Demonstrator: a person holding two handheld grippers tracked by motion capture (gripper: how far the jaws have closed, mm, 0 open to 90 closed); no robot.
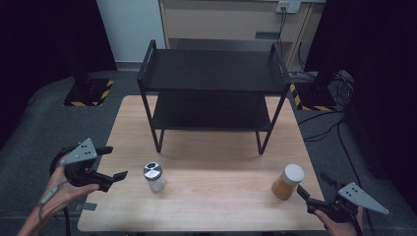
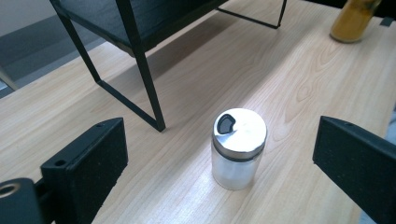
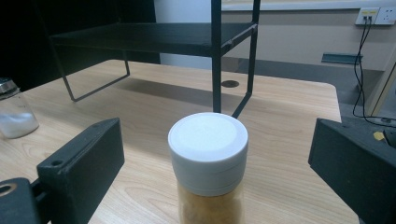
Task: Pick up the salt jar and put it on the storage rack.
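High view: two jars on the table (image 1: 206,206), each paired with its own gripper. Shaker (image 1: 154,176), clear glass with a metal lid, stands upright front-left of centre; left gripper (image 1: 114,163) sits just to its left, jaws spread and pointing right at it, nothing between them. Spice jar (image 1: 288,181), white cap and orange contents, stands upright front-right; right gripper (image 1: 312,186) is just beside it, lower right, jaws spread either side, pads not touching. In the right gripper view the spice jar (image 3: 208,163) sits centred between the jaws, closer in than the shaker (image 2: 238,154) is for the left. Both long axes vertical, so a level side approach should suit. Rack (image 1: 211,93) stands behind, well apart.
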